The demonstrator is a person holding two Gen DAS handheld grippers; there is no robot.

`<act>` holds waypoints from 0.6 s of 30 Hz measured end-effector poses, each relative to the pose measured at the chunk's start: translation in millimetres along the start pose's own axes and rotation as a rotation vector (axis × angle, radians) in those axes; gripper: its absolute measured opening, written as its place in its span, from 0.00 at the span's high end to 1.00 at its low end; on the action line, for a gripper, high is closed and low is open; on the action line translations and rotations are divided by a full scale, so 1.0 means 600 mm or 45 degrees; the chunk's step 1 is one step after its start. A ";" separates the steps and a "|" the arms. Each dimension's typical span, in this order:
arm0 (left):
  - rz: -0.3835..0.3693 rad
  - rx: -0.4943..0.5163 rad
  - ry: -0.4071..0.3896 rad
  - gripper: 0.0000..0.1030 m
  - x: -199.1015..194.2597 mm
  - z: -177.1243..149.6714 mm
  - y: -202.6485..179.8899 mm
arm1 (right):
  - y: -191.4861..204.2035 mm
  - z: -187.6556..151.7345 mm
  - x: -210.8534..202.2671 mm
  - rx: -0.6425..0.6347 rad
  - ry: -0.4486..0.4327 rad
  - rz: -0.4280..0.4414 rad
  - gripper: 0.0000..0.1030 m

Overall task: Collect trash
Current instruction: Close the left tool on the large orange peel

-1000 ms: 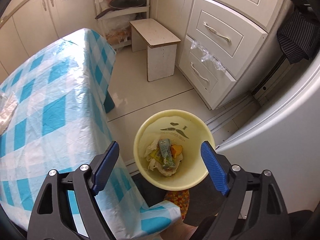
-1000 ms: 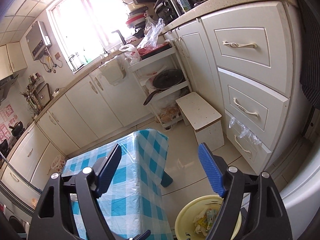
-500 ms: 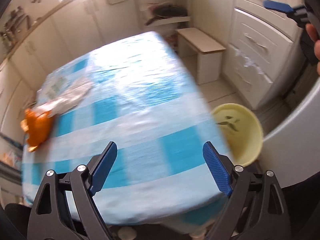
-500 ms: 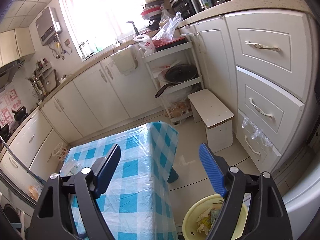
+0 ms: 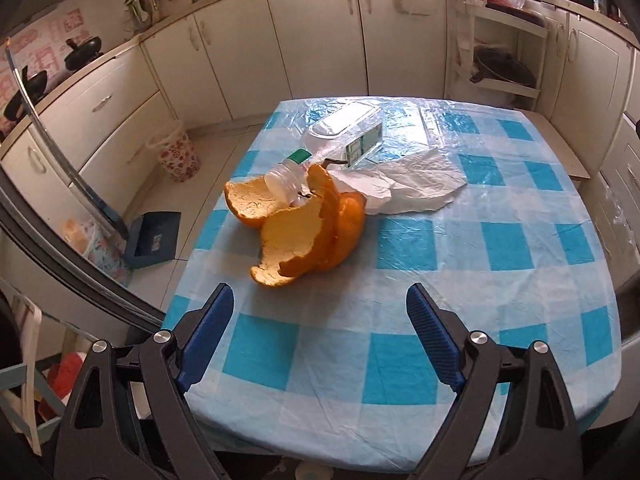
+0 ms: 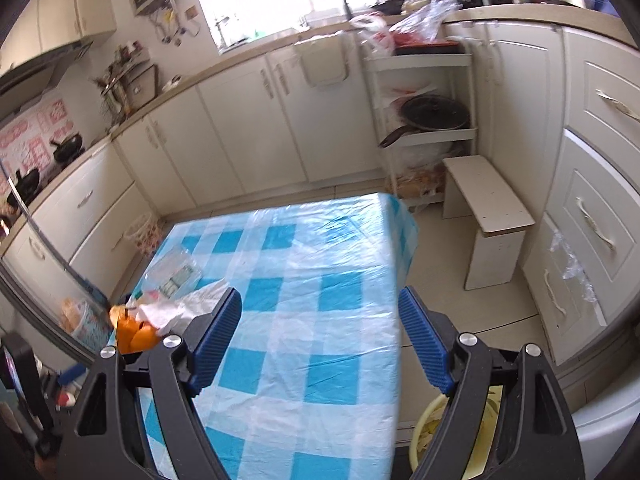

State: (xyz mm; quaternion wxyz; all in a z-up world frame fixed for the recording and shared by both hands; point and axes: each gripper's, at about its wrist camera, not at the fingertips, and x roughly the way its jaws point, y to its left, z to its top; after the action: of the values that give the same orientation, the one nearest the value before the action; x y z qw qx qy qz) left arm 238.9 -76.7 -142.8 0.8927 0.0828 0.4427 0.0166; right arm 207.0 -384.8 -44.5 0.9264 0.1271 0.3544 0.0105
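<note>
Lying on the blue-and-white checked desk [image 5: 400,344], curled orange peel [image 5: 304,228] is framed by the empty left hand-held gripper [image 5: 320,344], fingers apart; the right hand-held gripper [image 6: 320,344] is likewise spread, empty.

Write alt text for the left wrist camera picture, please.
An open black gripper with blue pads hovers over a blue-and-white checked tablecloth, facing a curled orange peel. Behind it lie a clear green-capped plastic bottle, a white plastic bag and a clear plastic box.

Curled orange peel [image 5: 304,228], small plastic bottle [image 5: 286,178], crumpled white bag [image 5: 408,188], touching
</note>
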 end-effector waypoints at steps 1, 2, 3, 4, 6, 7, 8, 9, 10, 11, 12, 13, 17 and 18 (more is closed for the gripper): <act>-0.010 0.003 0.006 0.18 0.010 0.004 0.004 | 0.014 -0.002 0.009 -0.027 0.017 0.007 0.25; -0.018 0.002 0.010 0.18 0.019 0.008 0.004 | 0.025 -0.005 0.016 -0.051 0.031 0.013 0.25; -0.031 -0.002 0.020 0.18 0.030 0.014 0.008 | 0.034 -0.007 0.022 -0.071 0.043 0.019 0.25; -0.054 -0.010 0.026 0.18 0.039 0.018 0.008 | 0.045 -0.009 0.027 -0.088 0.053 0.024 0.25; -0.112 -0.028 0.033 0.19 0.052 0.023 0.013 | 0.065 -0.013 0.041 -0.122 0.078 0.036 0.25; -0.132 -0.026 0.038 0.21 0.057 0.026 0.013 | 0.074 -0.014 0.048 -0.136 0.090 0.043 0.25; -0.148 -0.017 0.045 0.23 0.063 0.029 0.011 | 0.084 -0.017 0.054 -0.150 0.101 0.048 0.25; -0.164 -0.005 0.052 0.25 0.070 0.032 0.010 | 0.093 -0.018 0.060 -0.162 0.111 0.052 0.25; -0.187 0.001 0.061 0.31 0.076 0.034 0.009 | 0.101 -0.021 0.067 -0.177 0.124 0.058 0.25; -0.210 0.002 0.073 0.38 0.081 0.034 0.008 | 0.109 -0.023 0.073 -0.189 0.137 0.063 0.25; -0.239 -0.002 0.094 0.41 0.090 0.034 0.008 | 0.118 -0.025 0.080 -0.204 0.150 0.068 0.25; -0.260 -0.010 0.108 0.47 0.095 0.034 0.009 | 0.128 -0.027 0.087 -0.223 0.163 0.073 0.25; -0.387 -0.091 0.116 0.48 0.094 0.031 0.033 | 0.159 -0.035 0.111 -0.274 0.201 0.083 0.25; -0.400 -0.098 0.109 0.46 0.091 0.030 0.038 | 0.165 -0.036 0.116 -0.280 0.210 0.085 0.25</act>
State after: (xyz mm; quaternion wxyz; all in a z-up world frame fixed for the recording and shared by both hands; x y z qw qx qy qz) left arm 287.4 -51.2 -171.2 0.8671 -0.0225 0.4869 -0.1026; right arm 251.9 -276.5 -81.3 0.9016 0.0350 0.4215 0.0906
